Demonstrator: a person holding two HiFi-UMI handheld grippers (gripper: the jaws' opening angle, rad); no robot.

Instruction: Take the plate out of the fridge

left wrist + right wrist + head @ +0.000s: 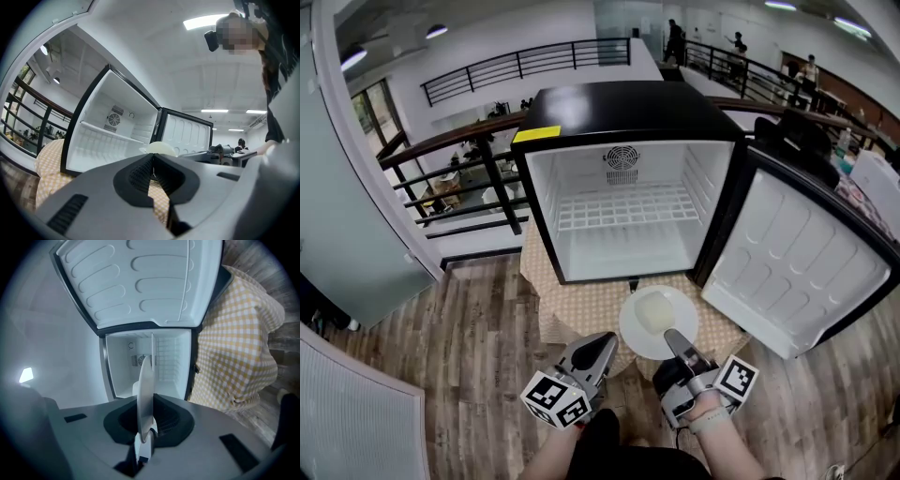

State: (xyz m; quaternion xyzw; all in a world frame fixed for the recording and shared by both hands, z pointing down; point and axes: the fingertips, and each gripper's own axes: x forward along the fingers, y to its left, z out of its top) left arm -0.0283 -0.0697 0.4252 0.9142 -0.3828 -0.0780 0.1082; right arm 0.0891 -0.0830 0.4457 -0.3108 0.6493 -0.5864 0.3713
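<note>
Your right gripper point(673, 336) pinches the near rim of the round white plate point(633, 336), an edge grip clear of its pale mound point(654, 311). The plate sits level over the checked-cloth table point(581, 305), just outside the open black mini fridge point(628, 108). Your left gripper point(607, 341) hangs beside it, jaws pressed together on nothing.

No legible text, yellow label point(536, 134) on fridge point(619, 103) unreadable

place: office mezzanine | cues: black railing point(525, 61), ceiling strip lights point(206, 21)
</note>
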